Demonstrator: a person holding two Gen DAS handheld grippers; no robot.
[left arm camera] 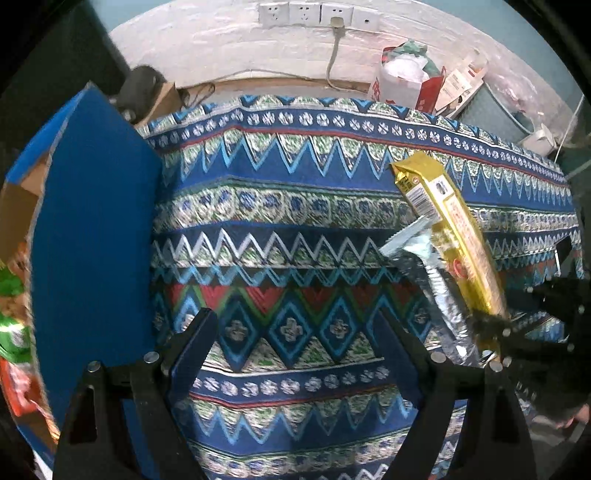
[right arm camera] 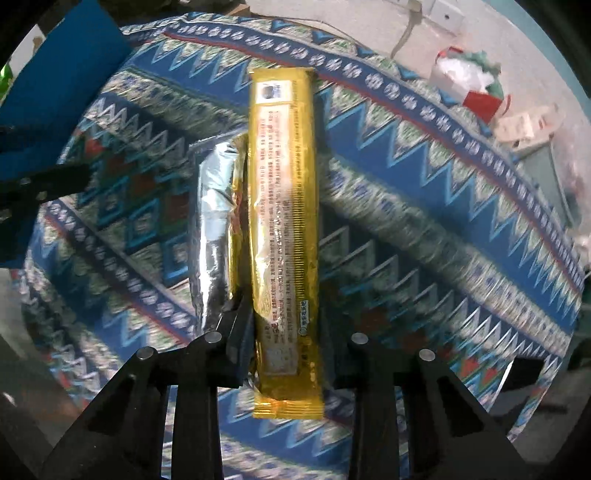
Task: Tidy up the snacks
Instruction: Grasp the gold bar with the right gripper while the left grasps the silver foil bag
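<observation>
My right gripper [right arm camera: 286,332] is shut on a long gold snack packet [right arm camera: 282,206] and holds it above the patterned cloth; a silver packet [right arm camera: 212,236] is pressed along its left side, and I cannot tell if the fingers also grip it. Both packets show in the left wrist view, gold [left arm camera: 454,225] and silver [left arm camera: 432,284], held up at the right by the right gripper [left arm camera: 495,332]. My left gripper [left arm camera: 295,332] is open and empty, low over the cloth. A blue box [left arm camera: 92,236] stands at the left, with green and red packets [left arm camera: 14,332] inside.
The table is covered by a blue zigzag-patterned cloth [left arm camera: 295,206]. Behind it stand a red and white bag [left arm camera: 402,77], cartons and a wall socket strip [left arm camera: 317,14] with a cable. The blue box also shows top left in the right wrist view [right arm camera: 62,85].
</observation>
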